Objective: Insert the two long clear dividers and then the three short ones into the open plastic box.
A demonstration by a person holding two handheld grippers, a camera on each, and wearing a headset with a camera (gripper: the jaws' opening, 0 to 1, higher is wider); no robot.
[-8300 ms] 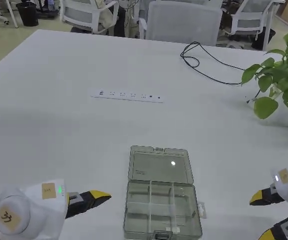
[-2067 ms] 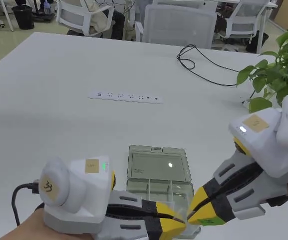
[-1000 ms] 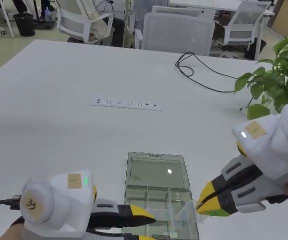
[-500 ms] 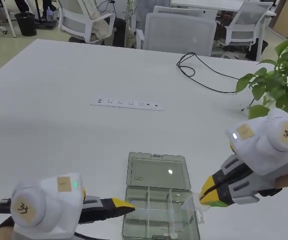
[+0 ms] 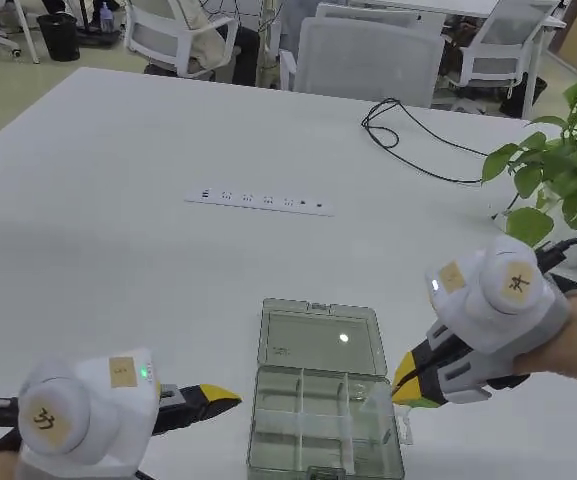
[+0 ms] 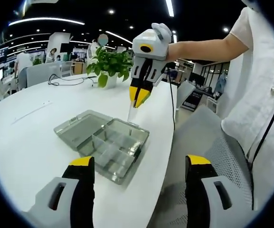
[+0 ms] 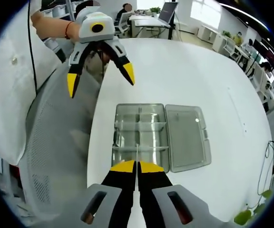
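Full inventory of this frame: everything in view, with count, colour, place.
table: one, white, under everything
plastic box: one, clear grey, open at the near edge, lid flat behind, dividers seated inside
divider: one, clear, held above the box's right end
power strip: one, white, mid-table
cable: one, black, far side
plant: one, green, right
chairs: several, pale grey, beyond the table
left gripper: white, yellow-tipped fingers, open, left of the box
right gripper: same colours, shut on the divider
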